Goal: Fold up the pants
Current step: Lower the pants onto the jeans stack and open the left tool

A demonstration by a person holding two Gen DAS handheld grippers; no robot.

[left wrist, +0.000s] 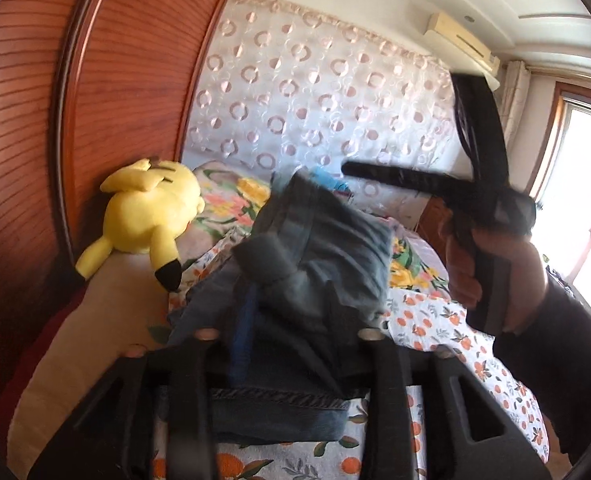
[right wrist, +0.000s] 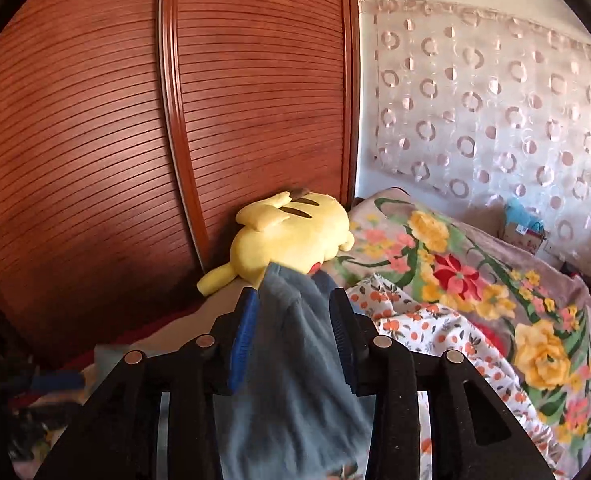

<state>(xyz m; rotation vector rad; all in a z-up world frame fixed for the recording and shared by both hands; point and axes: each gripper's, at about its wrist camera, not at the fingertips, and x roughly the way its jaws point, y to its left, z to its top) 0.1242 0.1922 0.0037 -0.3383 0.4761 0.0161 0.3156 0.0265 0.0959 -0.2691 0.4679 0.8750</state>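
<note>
Behind the orange-print bedsheet (left wrist: 447, 320) stands a wooden wardrobe (left wrist: 107, 92); bunched denim pants (left wrist: 319, 240) lie between the left gripper's (left wrist: 287, 344) parted jaws, apparently unpinched. From the right wrist, a yellow plush (right wrist: 291, 232) lies ahead, and pants cloth (right wrist: 295, 344) hangs between the right gripper's (right wrist: 293, 320) half-open blue pads (right wrist: 244, 332), grip uncertain.

The bed (right wrist: 435, 344), under an orange-print sheet, carries jeans (left wrist: 295, 412), a yellow plush (right wrist: 295, 232) and a floral blanket (right wrist: 475, 280).
</note>
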